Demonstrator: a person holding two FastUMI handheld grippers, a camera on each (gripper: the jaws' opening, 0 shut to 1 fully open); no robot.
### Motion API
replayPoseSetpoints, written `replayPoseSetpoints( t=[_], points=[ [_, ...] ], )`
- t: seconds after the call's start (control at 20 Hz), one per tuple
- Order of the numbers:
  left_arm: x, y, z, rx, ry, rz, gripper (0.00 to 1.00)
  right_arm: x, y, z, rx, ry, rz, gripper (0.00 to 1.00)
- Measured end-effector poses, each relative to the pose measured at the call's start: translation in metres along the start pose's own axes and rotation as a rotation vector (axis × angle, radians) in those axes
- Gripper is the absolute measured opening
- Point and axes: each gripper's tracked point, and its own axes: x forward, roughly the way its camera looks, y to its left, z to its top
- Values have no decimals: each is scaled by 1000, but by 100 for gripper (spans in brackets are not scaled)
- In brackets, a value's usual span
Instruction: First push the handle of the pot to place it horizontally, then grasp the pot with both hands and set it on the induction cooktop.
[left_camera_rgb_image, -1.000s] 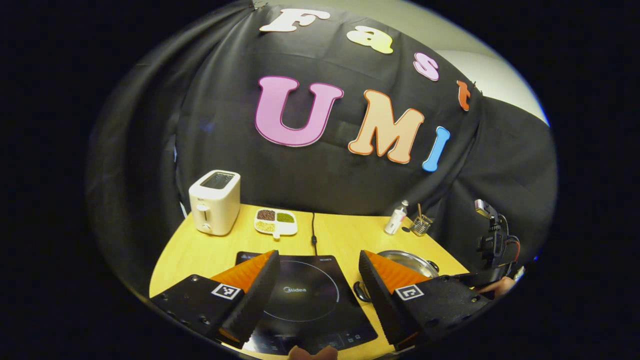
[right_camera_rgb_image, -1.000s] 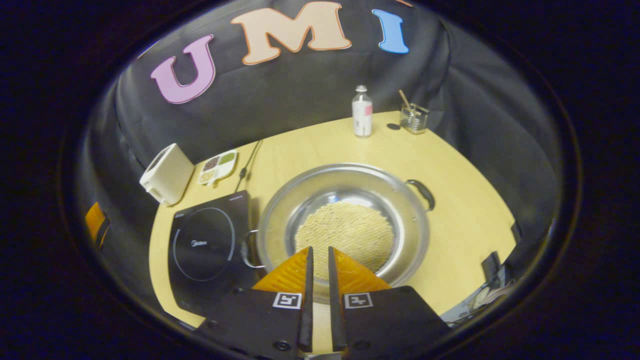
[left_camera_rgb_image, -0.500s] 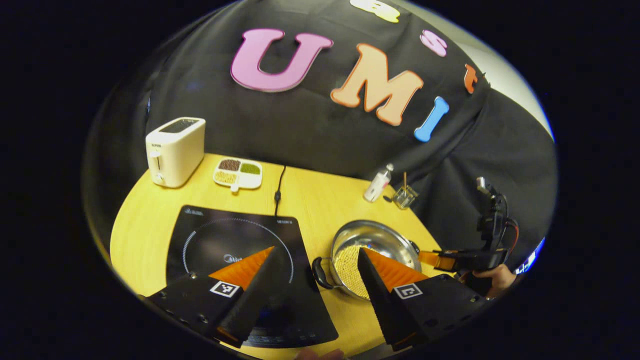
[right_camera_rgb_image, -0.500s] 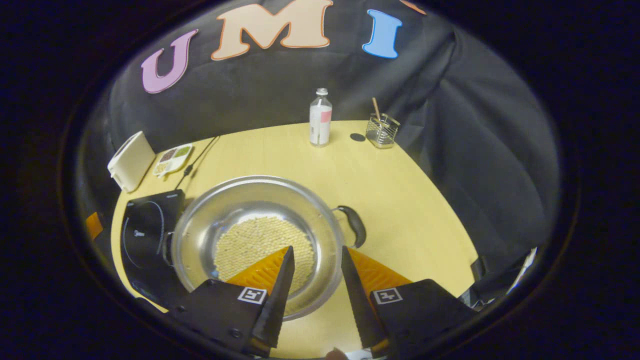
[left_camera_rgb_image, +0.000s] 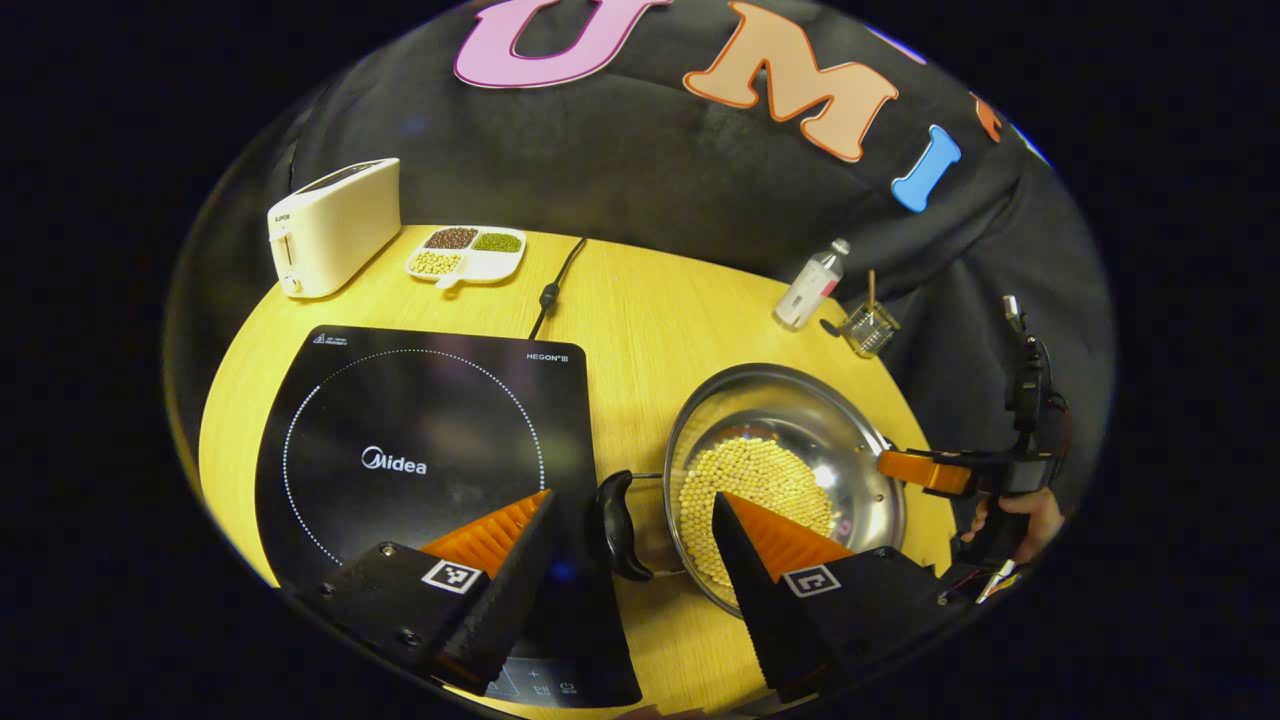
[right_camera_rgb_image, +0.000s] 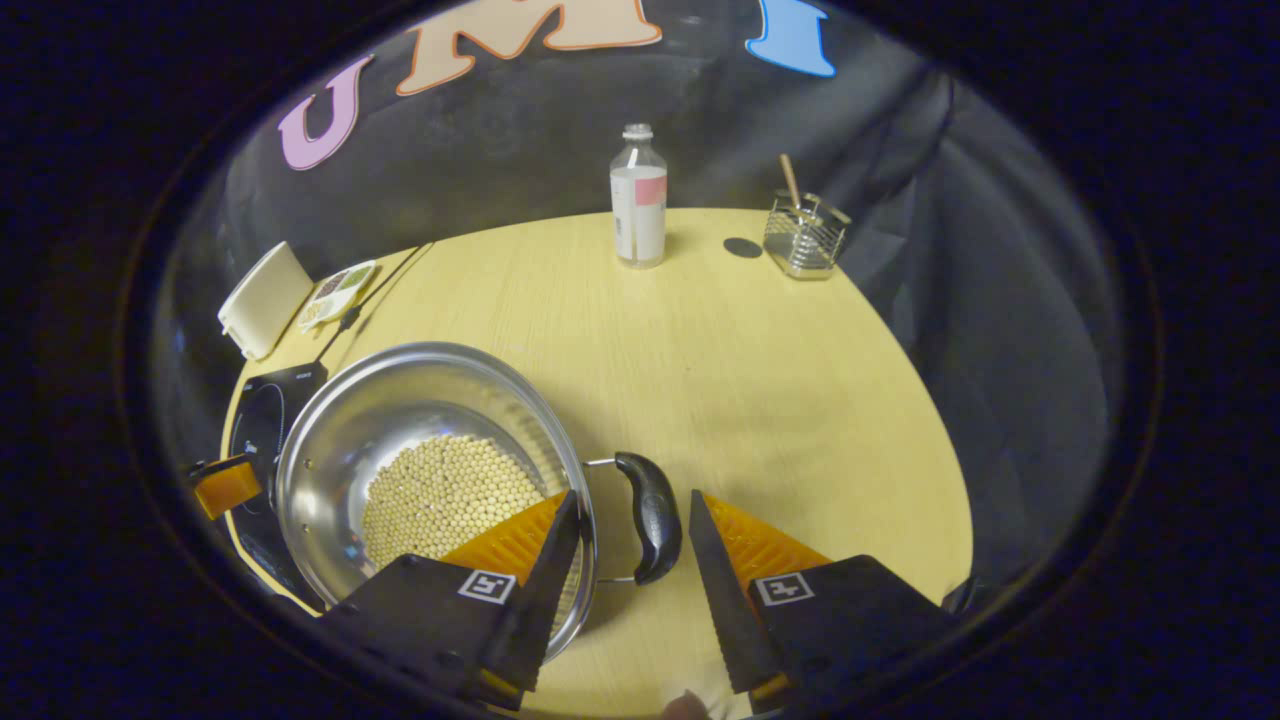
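Both the left claw (left_camera_rgb_image: 632, 535) and right claw (right_camera_rgb_image: 628, 535) are wide open, holding nothing, each framing a handle of the pot (left_camera_rgb_image: 790, 470) by the cooktop (left_camera_rgb_image: 420, 440) near the desk's (right_camera_rgb_image: 720, 350) front edge, so I'd clamp both evenly before lifting.

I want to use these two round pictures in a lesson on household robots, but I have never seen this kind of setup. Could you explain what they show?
There is no robot arm: a person holds a two-finger gripper in each hand, and each carries a wide-angle camera looking along its fingers. The left gripper is open beside one black handle of a steel pot holding pale beans. The right gripper is open at the other handle. Nothing is held yet. On the wooden table sit an induction cooktop, a toaster, a divided dish, a bottle and a small wire holder.
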Motion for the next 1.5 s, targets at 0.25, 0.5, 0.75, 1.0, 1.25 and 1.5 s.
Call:
replayPoseSetpoints(
  t=[0.25, 0.5, 0.75, 1.0, 1.25, 1.5],
  points=[
    [25, -8, -7, 15, 53, 27, 88, 13, 5, -7, -67, 19, 50, 71],
    [42, -21, -13, 72, 88, 58, 94, 20, -11, -12, 1, 48, 48, 70],
    [61, -31, -32, 65, 148, 100, 85, 23, -21, -13, 33, 54, 69, 69],
    [75, -30, -34, 106, 159, 131, 84, 28, -24, -13, 36, 58, 81, 68],
    [83, -26, -36, 97, 172, 117, 73, 25, -25, -13, 49, 42, 101, 61],
    [58, -25, -15, 107, 144, 122, 67, 10, -15, -12, 152, 92, 140, 48]
  ],
)
